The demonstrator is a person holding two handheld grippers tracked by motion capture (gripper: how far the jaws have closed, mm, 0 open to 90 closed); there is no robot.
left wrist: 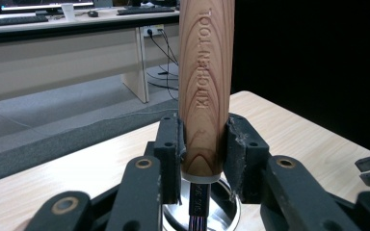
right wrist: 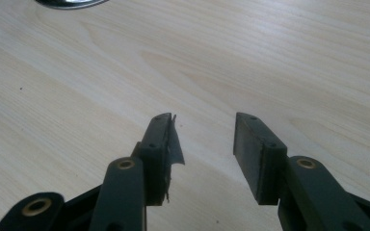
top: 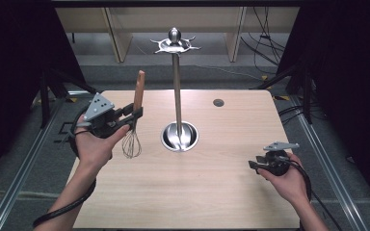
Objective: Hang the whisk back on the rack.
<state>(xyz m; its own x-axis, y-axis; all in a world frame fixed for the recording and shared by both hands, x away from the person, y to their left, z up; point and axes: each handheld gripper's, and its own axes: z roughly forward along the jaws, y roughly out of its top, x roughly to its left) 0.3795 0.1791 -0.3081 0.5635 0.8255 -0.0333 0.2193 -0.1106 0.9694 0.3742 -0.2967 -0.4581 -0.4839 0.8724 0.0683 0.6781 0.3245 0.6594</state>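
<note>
Pale wood-grain desk (top: 188, 192), smooth and matte, and standing on it toward the far side is the landmark: a polished steel utensil stand (top: 178, 91), a slim upright pole rising from a round dished base to a star of hooks under a ball finial. Every hook on that crown looks bare. Just left of the stand's base, the left hand-held gripper (top: 136, 114) is clamped on the whisk (top: 135, 115), its black jaws pinching the lower end of the handle; the left gripper view shows warm striped wood there, stamped KITCHEN TOOL, with a metal collar under it. The whisk is held upright, handle up, thin wire loops hanging down and appearing clear of the desk. My read: this is the carry step, and the whisk is headed for a hook on the stand. The next move would call for a lift well above where it hangs now and careful alignment at the handle's top, though whether that end has a hanging loop I cannot tell. Well right of the stand's base and nearer the person, the right hand-held gripper (top: 253, 165) rests low over bare desk, jaws apart, holding nothing.
</note>
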